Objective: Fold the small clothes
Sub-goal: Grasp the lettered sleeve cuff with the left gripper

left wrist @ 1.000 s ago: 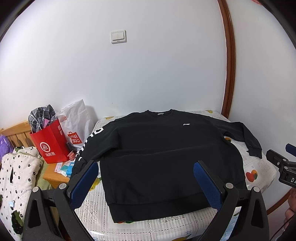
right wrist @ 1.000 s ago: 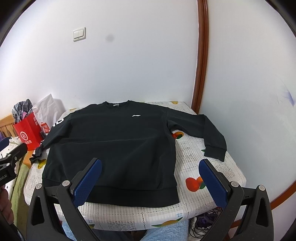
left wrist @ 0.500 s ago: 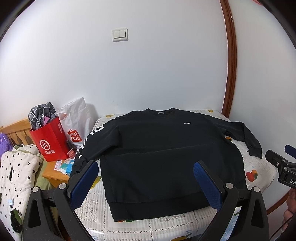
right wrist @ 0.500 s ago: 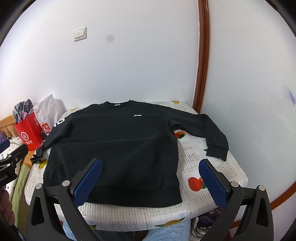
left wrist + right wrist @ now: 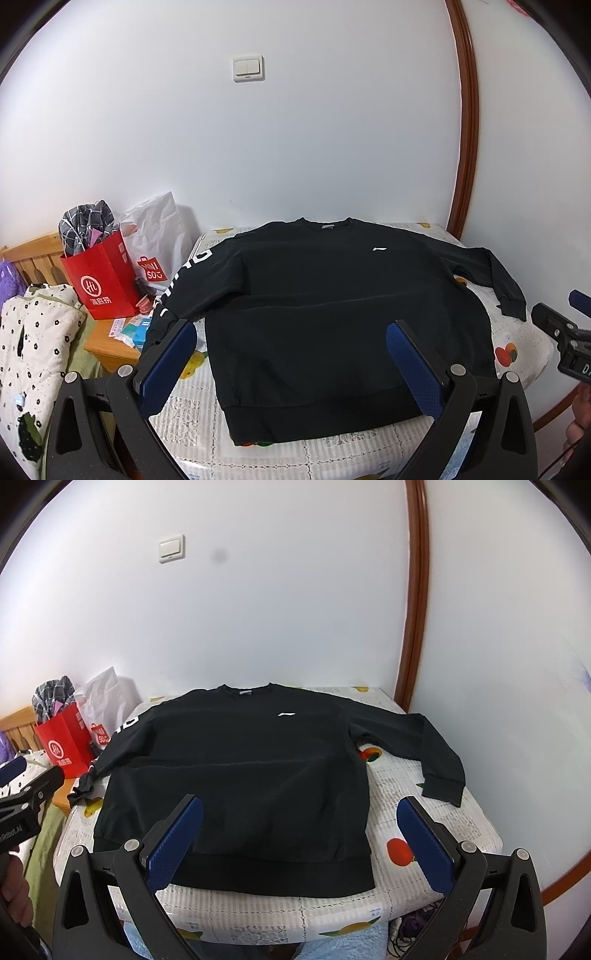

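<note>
- Sweatshirt (image 5: 332, 317) lies flat, face up, on table (image 5: 436, 834); collar at 12 o'clock by the wall, hem at 6 nearest the grippers.
- L sleeve w/ white print (image 5: 184, 280) runs off toward 8 o'clock; cuff hangs over the table edge. R sleeve (image 5: 424, 749) angles to 4 o'clock, cuff on the cloth near the edge.
- L gripper (image 5: 291, 362) wide, nothing between pads, hovers above hem, not touching.
- R gripper (image 5: 299, 834) also wide & empty, over the hem's R part.
- No fold started yet, judging by how it lies.
- Risks from here:
  - Hanging L cuff: its weight could drag the sleeve, or snag on table edge when pulled in, so fold goes skewed.
  - Thick knit, so a shallow pinch may take top layer only; layers then separate & bunch.
  - Black on black: seams hard to see, easy to grab off-line.
  - Tablecloth could get pinched along w/ hem if pads go too low.
  - Red bag (image 5: 103, 280) & white bag (image 5: 159, 243) sit just beside L sleeve at 9 o'clock; a wide swing could knock them.
  - Uneven lift btw the two grippers would twist the body.
</note>
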{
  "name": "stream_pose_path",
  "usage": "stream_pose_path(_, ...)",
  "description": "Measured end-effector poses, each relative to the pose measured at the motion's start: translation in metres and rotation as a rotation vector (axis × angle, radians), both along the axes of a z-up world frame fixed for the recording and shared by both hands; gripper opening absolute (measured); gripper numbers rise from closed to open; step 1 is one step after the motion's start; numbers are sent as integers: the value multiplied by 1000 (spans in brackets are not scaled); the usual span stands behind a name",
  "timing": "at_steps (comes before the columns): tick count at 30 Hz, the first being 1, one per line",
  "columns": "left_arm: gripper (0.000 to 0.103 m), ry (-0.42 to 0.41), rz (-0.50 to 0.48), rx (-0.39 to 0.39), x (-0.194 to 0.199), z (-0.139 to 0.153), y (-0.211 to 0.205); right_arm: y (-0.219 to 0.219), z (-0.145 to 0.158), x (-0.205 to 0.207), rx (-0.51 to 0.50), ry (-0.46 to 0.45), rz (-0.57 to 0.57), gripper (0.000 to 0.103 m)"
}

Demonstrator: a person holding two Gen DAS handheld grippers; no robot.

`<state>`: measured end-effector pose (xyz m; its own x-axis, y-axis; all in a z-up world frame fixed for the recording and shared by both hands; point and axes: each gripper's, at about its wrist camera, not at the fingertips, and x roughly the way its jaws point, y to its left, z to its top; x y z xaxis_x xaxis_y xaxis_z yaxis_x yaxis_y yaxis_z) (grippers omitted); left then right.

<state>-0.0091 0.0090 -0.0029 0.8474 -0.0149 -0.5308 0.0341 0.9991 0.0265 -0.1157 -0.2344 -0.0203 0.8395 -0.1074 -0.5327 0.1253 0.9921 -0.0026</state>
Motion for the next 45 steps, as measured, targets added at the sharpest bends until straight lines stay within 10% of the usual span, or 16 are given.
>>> stream_pose_path(11,103,22,2,33,39,-15,8,8,-3,28,-8,-8,34,103)
stream_pose_path(32,99,282,254,80,141,-154,149,42,-107,160,0,250,61,103)
stream_pose_path(37,71,325,294,71,159,-179,167,55,-125,182,-29,303,76,103)
stream_pose_path(41,21,339,307,70,168,-185,170,56,-134,193,-27,327,79,103)
stream_pose_path(45,12,331,294,49,175,-173,173,53,-141,204,-20,347,76,103)
